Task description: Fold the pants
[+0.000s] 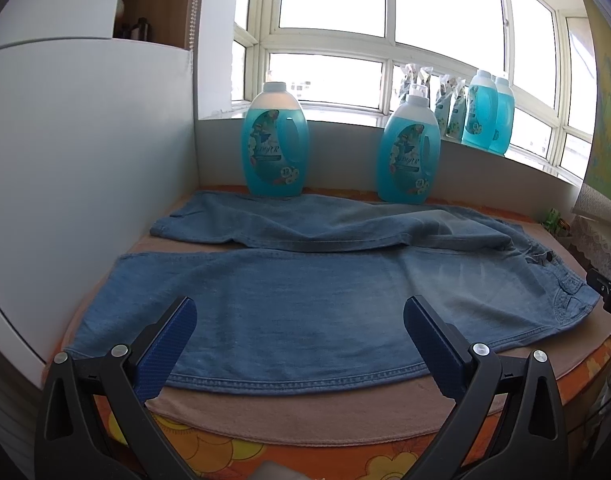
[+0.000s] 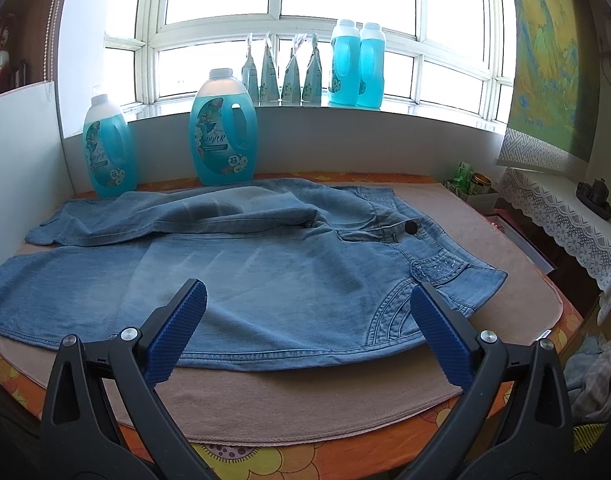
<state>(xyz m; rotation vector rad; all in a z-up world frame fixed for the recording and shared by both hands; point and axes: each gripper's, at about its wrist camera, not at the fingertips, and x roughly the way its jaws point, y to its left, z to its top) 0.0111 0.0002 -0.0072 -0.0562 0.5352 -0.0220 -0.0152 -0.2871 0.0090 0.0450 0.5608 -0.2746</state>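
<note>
Spread wide, both tools: left tool point(image 1: 299, 344) and right tool point(image 2: 307, 330), each with two blue-padded fingers far apart, gripping nothing, hovering at the near edge of the surface point(image 2: 305, 404) and touching no cloth.

Largest: one surface under an orange flowered cover, topped by one beige mat point(image 1: 305, 408).

On the mat, one pair of pants point(image 2: 241, 280), light blue denim, laid flat across the width, waistband to the right, leg ends to the left. Near leg smooth and flat, hem seam running along the near edge. Far leg rumpled, with a raised fold across its middle, lying just beside the near leg. Dark button point(image 2: 411, 227) on the waistband, curved stitching on the pocket near the right tool's right finger.

Behind the pants, at the far edge of the surface, two big bottles point(image 1: 276, 142) of blue liquid with white caps, upright, the left one touching or nearly touching the far leg. On the windowsill point(image 2: 385, 110) beyond, two more blue bottles point(image 2: 355, 64) side by side, and four slim pouches point(image 2: 281, 74) standing in a row to their left.

Far right, one lace-edged cloth point(image 2: 565, 216) on a side shelf, one small dark ornament upon it. Near right, below the surface, a heap of pale fabric point(image 2: 597, 376).
</note>
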